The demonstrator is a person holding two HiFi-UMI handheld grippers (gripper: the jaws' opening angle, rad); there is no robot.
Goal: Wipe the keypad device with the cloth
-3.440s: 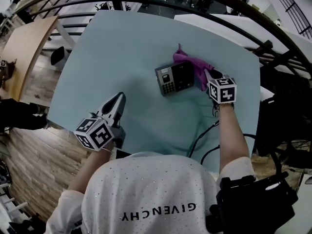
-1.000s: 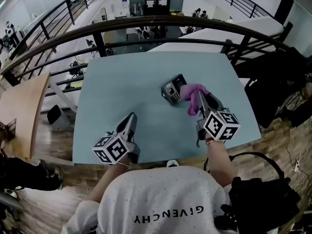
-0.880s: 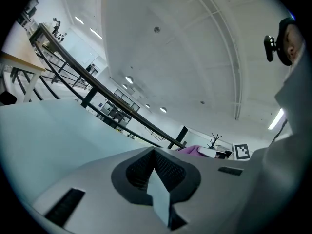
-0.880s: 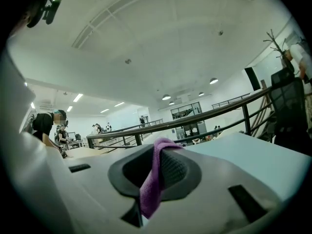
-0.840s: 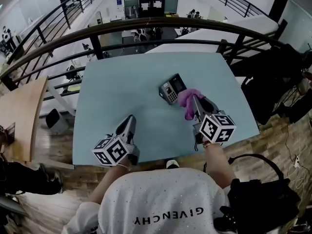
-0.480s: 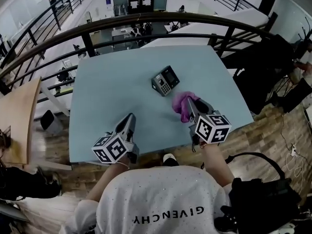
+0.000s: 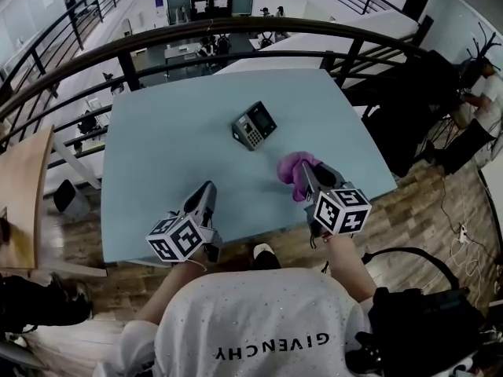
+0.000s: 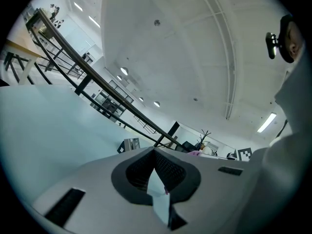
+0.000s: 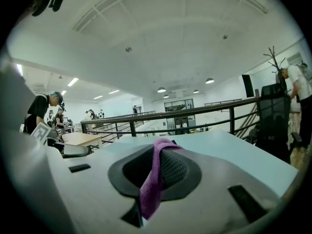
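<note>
Wiping's off: our right gripper (image 7: 307,173) pinches the crumpled purple cloth (image 7: 288,170) short of the grey keypad device (image 7: 254,126); left gripper (image 7: 207,192) sits closed, empty. Reach forward next.

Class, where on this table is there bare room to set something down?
Bare: the left half of the table, beyond the left tongs; the strip between keypad device and cloth. Crowded: near right, where the right tongs hold the cloth.

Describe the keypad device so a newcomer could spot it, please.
Find the pale blue table by the black railing. Near its middle lies the keypad device: a small dark box with grey keys, unlike the soft purple cloth held nearer the person.
</note>
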